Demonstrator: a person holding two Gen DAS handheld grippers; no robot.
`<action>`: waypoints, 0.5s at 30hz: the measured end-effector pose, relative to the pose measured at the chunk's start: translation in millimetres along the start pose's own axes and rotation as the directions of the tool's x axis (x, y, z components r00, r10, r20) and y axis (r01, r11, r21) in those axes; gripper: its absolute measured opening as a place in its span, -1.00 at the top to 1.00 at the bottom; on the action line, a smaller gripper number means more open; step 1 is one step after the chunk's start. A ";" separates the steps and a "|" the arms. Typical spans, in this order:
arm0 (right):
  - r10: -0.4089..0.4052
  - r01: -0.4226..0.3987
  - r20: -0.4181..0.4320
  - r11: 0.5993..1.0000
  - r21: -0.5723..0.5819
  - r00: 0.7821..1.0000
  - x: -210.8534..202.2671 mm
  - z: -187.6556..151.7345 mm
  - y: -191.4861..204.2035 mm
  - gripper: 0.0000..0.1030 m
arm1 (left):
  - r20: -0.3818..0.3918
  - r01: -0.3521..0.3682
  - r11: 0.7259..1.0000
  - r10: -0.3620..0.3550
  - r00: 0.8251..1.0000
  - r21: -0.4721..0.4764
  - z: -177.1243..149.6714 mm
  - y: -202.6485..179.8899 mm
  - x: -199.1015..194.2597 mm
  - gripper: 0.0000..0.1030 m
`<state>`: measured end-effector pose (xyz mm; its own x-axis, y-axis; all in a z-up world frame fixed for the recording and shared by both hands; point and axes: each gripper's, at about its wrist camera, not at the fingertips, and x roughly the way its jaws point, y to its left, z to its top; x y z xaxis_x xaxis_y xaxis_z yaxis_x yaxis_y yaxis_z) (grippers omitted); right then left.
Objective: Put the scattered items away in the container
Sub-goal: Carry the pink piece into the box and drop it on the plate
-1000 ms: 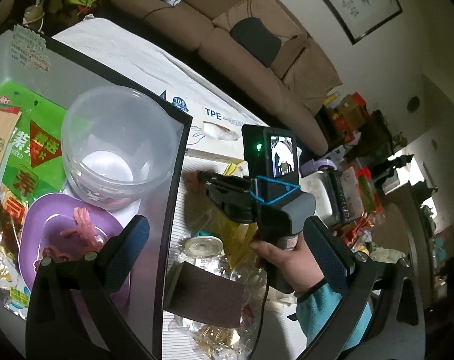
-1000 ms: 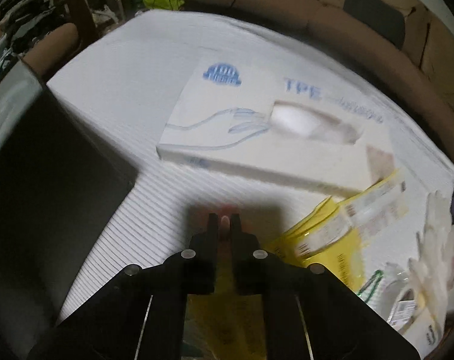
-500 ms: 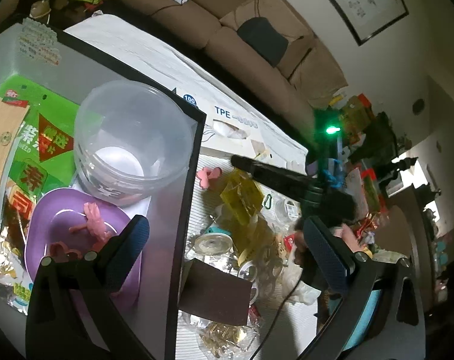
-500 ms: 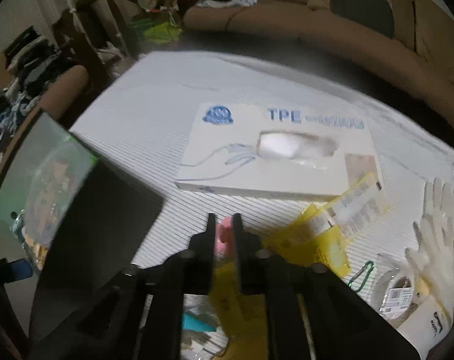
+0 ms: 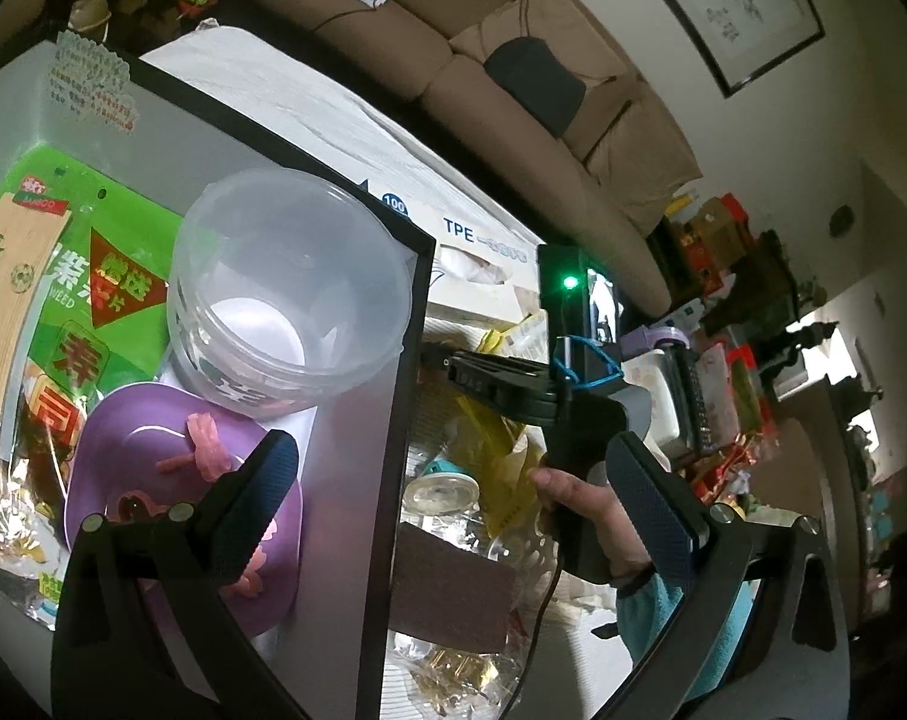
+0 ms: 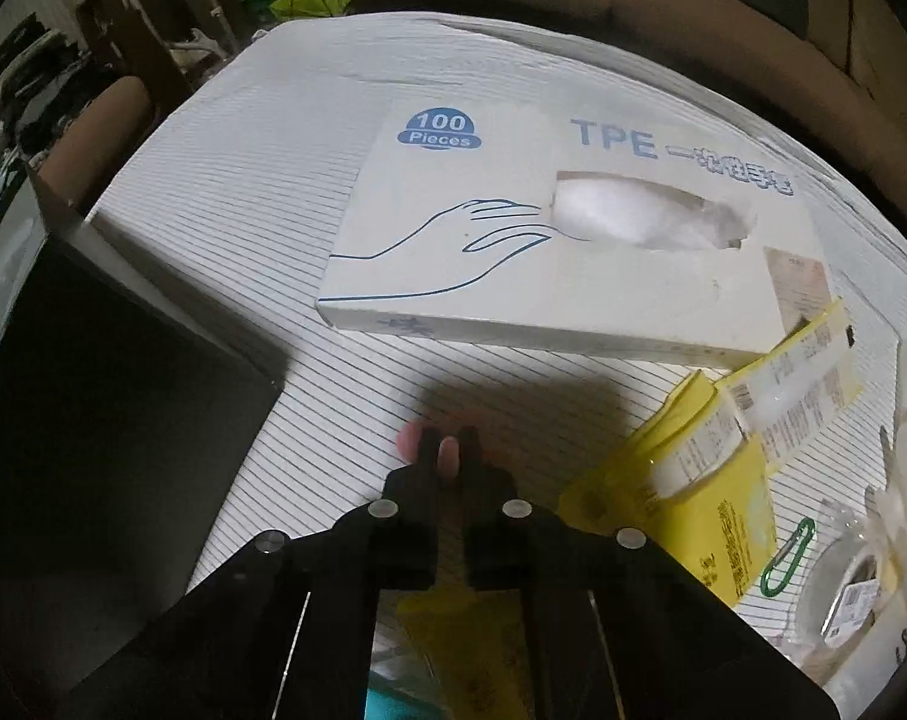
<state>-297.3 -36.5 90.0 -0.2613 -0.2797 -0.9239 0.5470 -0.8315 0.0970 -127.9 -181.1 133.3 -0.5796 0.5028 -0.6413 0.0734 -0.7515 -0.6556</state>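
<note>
our right tongs (image 6: 444, 456) are clamped on a small pink item (image 6: 447, 457), low over the striped worktop (image 6: 309, 192) at about 6 o'clock of the white glove box (image 6: 549, 240); the yellow packets (image 6: 705, 480) lie at 3 o'clock of the tips, the dark wall of the container (image 6: 111, 420) at 9 o'clock. our left tongs (image 5: 453, 510) stand wide apart, holding nothing, above the container's black rim (image 5: 402, 420). inside the container (image 5: 345, 462) we see a clear plastic tub (image 5: 285, 294), a purple dish (image 5: 135, 462) at its 7 o'clock with pink pieces (image 5: 204, 450) on it, and a green packet (image 5: 63, 276) beneath. from the left view the right tongs reach toward the rim from 3 o'clock.
</note>
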 end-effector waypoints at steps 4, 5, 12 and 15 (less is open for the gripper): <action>0.051 -0.051 0.064 0.999 0.012 0.997 -29.7 1.2 -0.8 0.93 | 0.002 0.000 1.000 0.000 1.000 0.001 0.1 -0.7 -1.3 -1.00; 0.066 -0.067 0.075 0.998 0.012 0.995 -38.9 1.6 -0.7 0.93 | 0.002 0.002 1.000 -0.002 1.000 0.000 0.5 -0.3 -1.5 -1.00; 0.221 -0.216 0.166 0.975 -0.050 0.961 -128.3 -0.4 21.3 0.93 | 0.009 0.009 0.999 -0.009 1.000 -0.034 9.4 22.1 -20.8 -1.00; 0.292 -0.269 0.165 0.951 -0.152 0.942 -154.6 -2.9 69.2 0.93 | 0.036 -0.065 0.993 0.069 0.997 -0.097 17.0 54.5 -43.4 -1.00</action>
<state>-216.8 -49.5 238.5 -0.2177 -0.5859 -0.7806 0.7113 -0.6429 0.2842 -112.5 -251.1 132.2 -0.6024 0.4338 -0.6701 0.1894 -0.7378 -0.6479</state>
